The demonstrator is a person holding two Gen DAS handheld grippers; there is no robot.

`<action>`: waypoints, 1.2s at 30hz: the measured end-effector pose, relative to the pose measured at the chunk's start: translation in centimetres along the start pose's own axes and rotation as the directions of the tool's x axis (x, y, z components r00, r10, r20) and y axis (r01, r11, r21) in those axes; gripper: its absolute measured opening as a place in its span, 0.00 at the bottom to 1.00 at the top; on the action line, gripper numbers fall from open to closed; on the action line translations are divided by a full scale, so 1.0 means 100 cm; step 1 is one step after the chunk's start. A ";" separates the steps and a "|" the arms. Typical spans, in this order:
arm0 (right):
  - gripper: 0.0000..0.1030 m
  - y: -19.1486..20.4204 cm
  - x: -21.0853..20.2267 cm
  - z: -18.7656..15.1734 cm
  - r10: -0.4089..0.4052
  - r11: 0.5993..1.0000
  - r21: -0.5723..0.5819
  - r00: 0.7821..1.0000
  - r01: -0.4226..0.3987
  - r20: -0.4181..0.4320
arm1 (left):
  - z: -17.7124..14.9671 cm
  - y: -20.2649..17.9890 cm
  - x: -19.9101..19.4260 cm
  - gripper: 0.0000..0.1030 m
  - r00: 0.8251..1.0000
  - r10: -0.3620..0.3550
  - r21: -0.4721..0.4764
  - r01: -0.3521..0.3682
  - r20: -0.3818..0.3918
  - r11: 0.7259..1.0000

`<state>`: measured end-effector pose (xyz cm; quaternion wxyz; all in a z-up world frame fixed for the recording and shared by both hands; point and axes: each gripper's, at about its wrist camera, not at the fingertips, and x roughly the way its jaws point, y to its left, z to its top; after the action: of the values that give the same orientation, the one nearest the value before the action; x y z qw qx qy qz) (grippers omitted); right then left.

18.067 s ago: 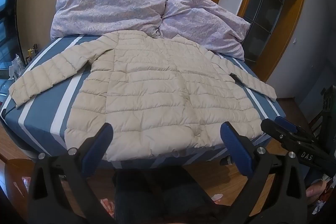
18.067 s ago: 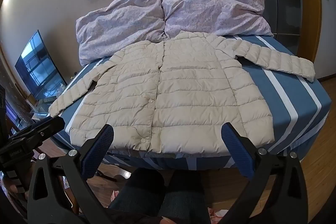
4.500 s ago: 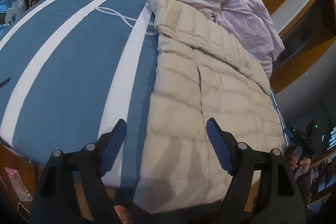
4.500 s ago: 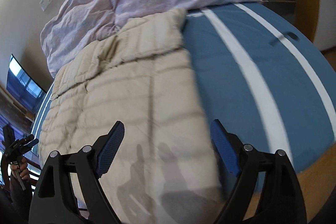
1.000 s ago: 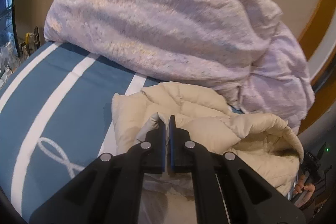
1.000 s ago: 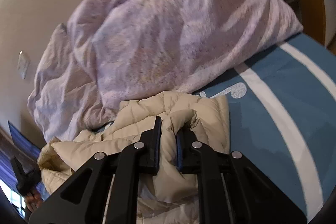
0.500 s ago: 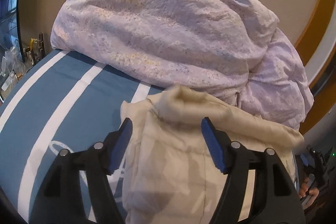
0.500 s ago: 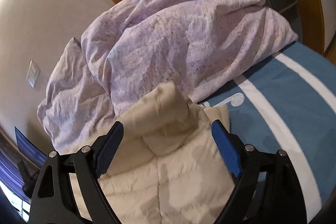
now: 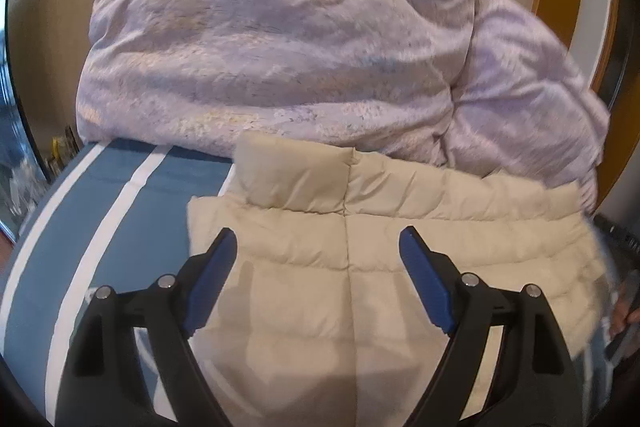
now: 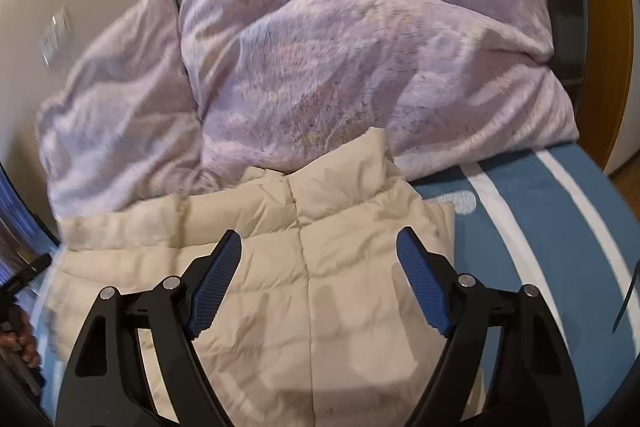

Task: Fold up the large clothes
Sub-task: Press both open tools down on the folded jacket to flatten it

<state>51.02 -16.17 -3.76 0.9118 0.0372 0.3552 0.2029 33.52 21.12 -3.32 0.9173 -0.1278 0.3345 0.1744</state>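
Bed: blue bed sheet with white stripes (image 9: 120, 211), filling the frame from 7 to 9 o'clock in the left wrist view and 3 to 5 in the right.
Bedding: crumpled lilac duvet and pillows (image 9: 280, 47) heaped at 12 o'clock, touching the jacket's far edge.
Garment: cream quilted puffer jacket (image 9: 344, 267) lies folded on the bed from centre to 6 o'clock.
Change: a second ago both grippers pinched bunched jacket fabric; now it lies flat and let go, so this fold looks finished.
Left gripper (image 9: 318, 271): fingers spread wide and opening further, holding nothing, above the jacket.
Right gripper (image 10: 320, 271): fingers wide, narrowing slightly, nothing between them.
Obstruction: the duvet crowds the raised far edge, leaving little room at 12 o'clock.
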 end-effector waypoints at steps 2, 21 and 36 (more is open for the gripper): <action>0.79 0.003 0.018 0.000 -0.057 0.998 -0.032 0.998 0.057 -0.018 | 0.000 -0.008 0.014 0.81 0.999 0.047 0.028 -0.048 0.011 0.998; 0.84 -0.017 0.100 -0.011 -0.178 0.984 -0.035 0.970 0.175 -0.166 | 0.001 0.021 0.101 0.98 0.981 0.157 -0.058 -0.164 -0.118 0.985; 0.85 -0.025 0.112 -0.013 -0.161 0.987 -0.017 0.965 0.161 -0.207 | 0.002 0.029 0.121 0.98 0.966 0.159 -0.061 -0.175 -0.203 0.983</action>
<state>58.49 -14.06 -12.36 0.8831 -0.0134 0.4503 0.1310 41.11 26.62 -11.43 0.8559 -0.1517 0.4263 0.2504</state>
